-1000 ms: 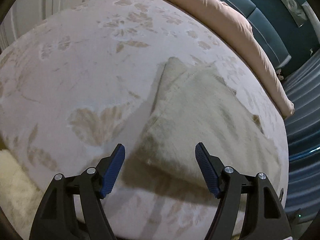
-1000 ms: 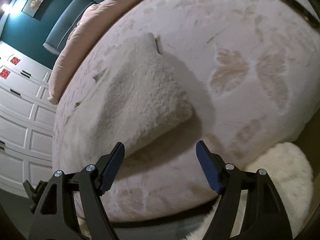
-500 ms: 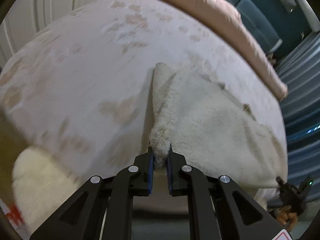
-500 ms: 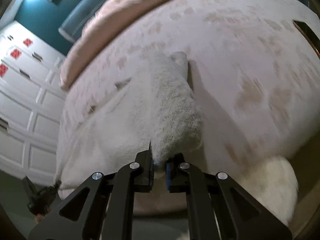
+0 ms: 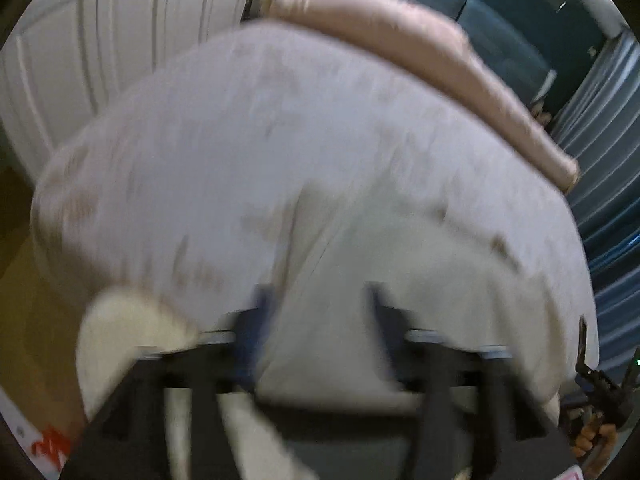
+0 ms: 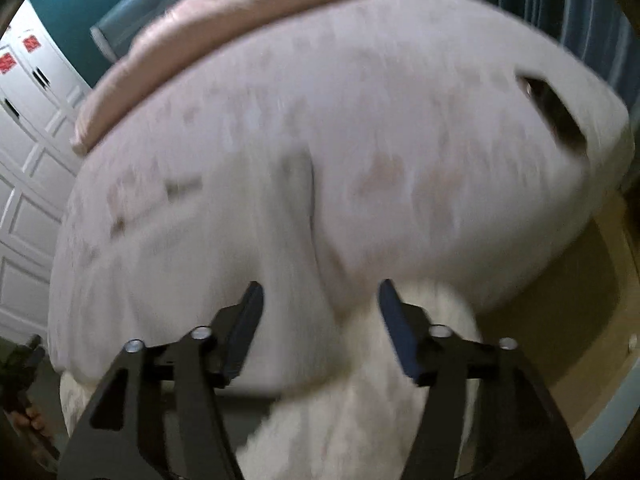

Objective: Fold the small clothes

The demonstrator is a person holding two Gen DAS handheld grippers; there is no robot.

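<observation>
One fluffy cream garment [image 5: 420,264] lay on the bed [image 5: 248,152], toward its near edge, spread flat as far as the heavy blur allowed anyone to tell; in the right wrist view the same garment [image 6: 224,248] covered the near left part of the bed [image 6: 400,128], with one long crease running down it toward the bed's near edge.

The left gripper [image 5: 316,304] hung above the garment's near part with its fingers spread; the jaws had just been opening, and no cloth was pinched between the blue pads, though the garment showed behind the gap. The right gripper [image 6: 320,300] likewise stood with its fingers apart, its jaws having just been opening too, nothing gripped between them, the garment's edge showing below.

Along the bed's far side ran a rolled pink quilt [image 5: 400,40]. A dark flat object [image 6: 552,116], too blurred to name, lay on the bed near its right corner. Below the bed's near edge sat a white fluffy rug [image 6: 384,400] on the floor. White panelled doors [image 5: 80,40] stood beside the bed, and a teal headboard [image 5: 460,4] rose beyond the quilt. No container showed in either view.
</observation>
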